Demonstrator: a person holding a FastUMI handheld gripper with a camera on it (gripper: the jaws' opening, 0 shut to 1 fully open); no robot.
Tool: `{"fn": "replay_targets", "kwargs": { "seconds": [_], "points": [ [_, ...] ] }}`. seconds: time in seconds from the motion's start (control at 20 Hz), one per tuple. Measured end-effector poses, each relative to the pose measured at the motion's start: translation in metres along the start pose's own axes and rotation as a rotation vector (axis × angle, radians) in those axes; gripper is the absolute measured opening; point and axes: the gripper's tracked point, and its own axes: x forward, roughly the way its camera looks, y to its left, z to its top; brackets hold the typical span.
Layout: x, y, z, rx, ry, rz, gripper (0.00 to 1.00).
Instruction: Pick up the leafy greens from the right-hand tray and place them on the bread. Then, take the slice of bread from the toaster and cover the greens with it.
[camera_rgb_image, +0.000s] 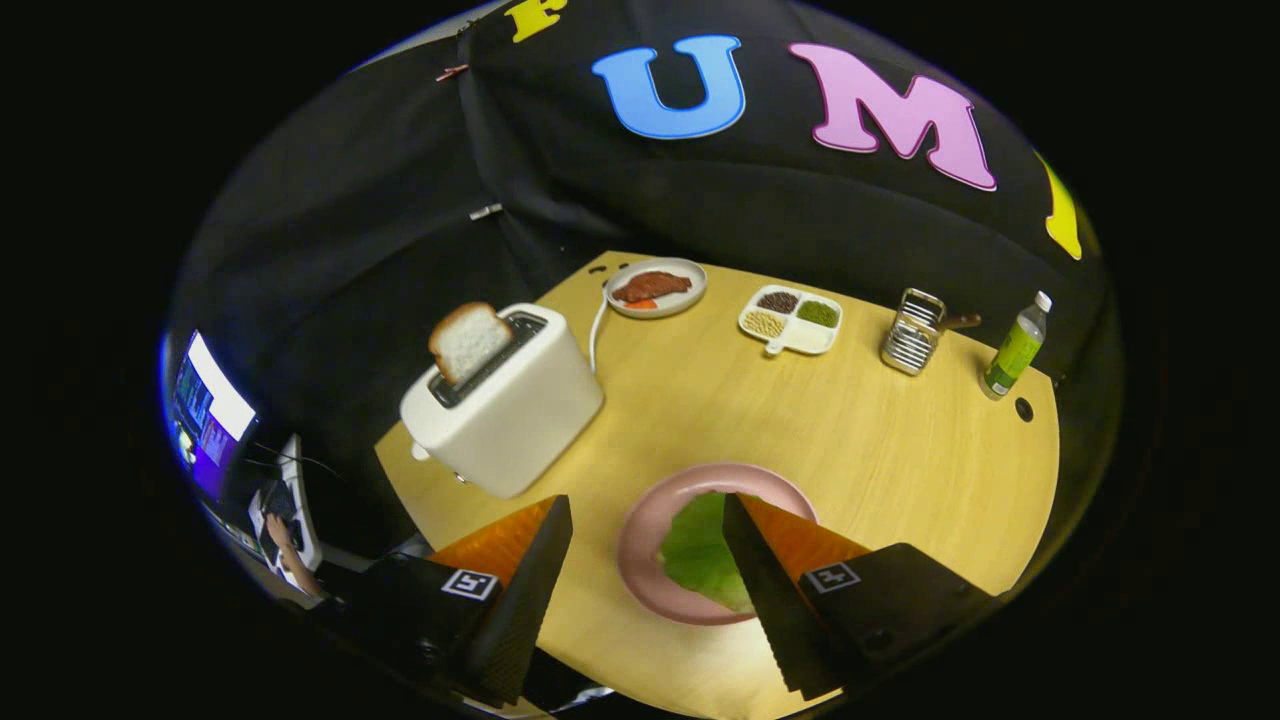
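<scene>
Fingers of the gripper (648, 505) stand wide apart with nothing held between them, raised above a wooden table (880, 440). A pink plate (640, 545) lies between the two fingers, toward the right one, which covers part of it. Leafy greens (700, 550) lie on that plate; whether bread sits under them cannot be told. Just beyond the left finger stands a white toaster (510, 405) with a slice of bread (468, 342) sticking up out of its slot, tilted a little. Farther back, near the table's far edge, a small plate (690, 295) holds a brownish piece of food, and a white cord (597, 335) runs beside it. To its right is a white divided tray (812, 340) with beans or grains in its compartments, then a metal rack (912, 332), then a green bottle (1015, 350) with a white cap. Off the table beyond the left finger, a lit screen (210, 415) glows and a person's hand (280, 535) rests near it.
</scene>
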Motion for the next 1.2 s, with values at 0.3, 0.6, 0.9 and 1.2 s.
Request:
{"fn": "replay_targets", "kwargs": {
  "seconds": [0.3,0.6,0.9,1.2],
  "points": [
    [0.019,0.077,0.072,0.033,-0.034,0.054,0.95],
    [0.081,0.154,0.100,-0.021,-0.017,0.082,0.95],
    [0.154,0.182,0.091,0.008,0.050,0.000,0.95],
    [0.198,0.187,0.091,0.077,0.098,-0.115,0.95]
  ]
}}
